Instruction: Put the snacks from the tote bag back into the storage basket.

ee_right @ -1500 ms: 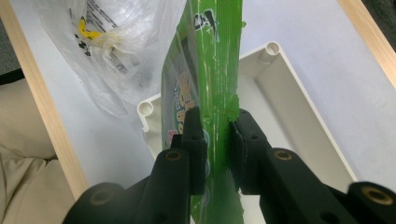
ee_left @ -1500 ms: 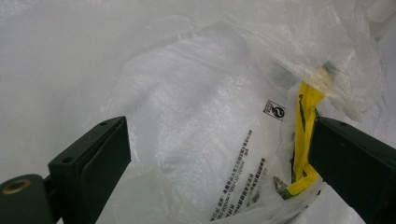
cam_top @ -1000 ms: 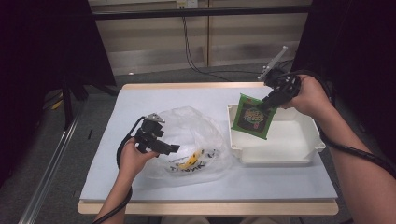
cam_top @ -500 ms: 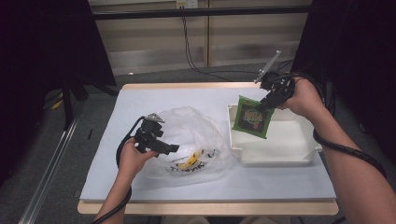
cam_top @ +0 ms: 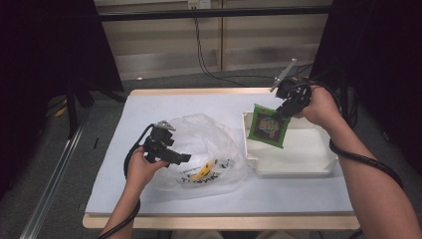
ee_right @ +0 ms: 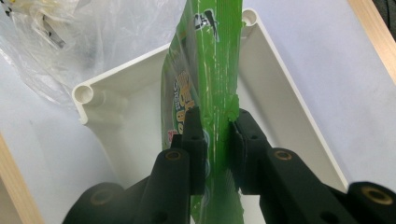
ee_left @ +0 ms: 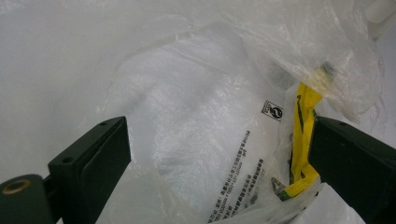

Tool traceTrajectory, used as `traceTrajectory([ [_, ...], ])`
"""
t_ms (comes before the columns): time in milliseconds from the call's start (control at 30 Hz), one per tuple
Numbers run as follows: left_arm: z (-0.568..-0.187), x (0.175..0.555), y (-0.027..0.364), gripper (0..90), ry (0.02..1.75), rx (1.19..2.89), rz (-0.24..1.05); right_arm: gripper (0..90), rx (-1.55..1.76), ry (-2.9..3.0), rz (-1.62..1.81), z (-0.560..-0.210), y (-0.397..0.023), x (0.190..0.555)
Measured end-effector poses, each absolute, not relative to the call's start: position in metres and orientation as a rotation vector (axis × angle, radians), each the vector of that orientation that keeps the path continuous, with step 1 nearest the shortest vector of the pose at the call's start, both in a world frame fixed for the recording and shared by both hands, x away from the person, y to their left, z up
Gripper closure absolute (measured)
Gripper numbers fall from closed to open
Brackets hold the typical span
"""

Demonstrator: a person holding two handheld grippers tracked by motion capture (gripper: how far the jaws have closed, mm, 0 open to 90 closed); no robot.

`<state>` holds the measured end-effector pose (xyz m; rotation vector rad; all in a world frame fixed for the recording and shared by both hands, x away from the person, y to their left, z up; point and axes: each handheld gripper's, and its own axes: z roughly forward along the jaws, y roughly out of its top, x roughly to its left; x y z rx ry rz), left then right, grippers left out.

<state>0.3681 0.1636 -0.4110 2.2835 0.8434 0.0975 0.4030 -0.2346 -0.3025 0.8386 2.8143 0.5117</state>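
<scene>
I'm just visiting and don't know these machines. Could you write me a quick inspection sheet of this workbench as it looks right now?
Surface: pale table with a wooden edge, bare around the items.
Job's things: green snack packet hanging upright over the white tray; its lower edge is near the tray's left rim, contact unclear.
Clutter: crumpled clear plastic bag with yellow print, lying left of the tray.
Grippers: right hand-held gripper pinches the packet's top edge; left hand-held gripper is open, jaws either side of bag plastic.
Cables: black cable along the right forearm; another loops by the left wrist.
Surroundings: dark curtains, wall cables, grey floor.
</scene>
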Motion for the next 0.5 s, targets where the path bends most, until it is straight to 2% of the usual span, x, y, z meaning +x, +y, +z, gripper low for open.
traceTrajectory([
  [500,-0.414,0.369,0.162,5.6,0.850,2.293,0.078,77.5,0.841,2.833,0.510,-0.320,-0.232,0.414],
])
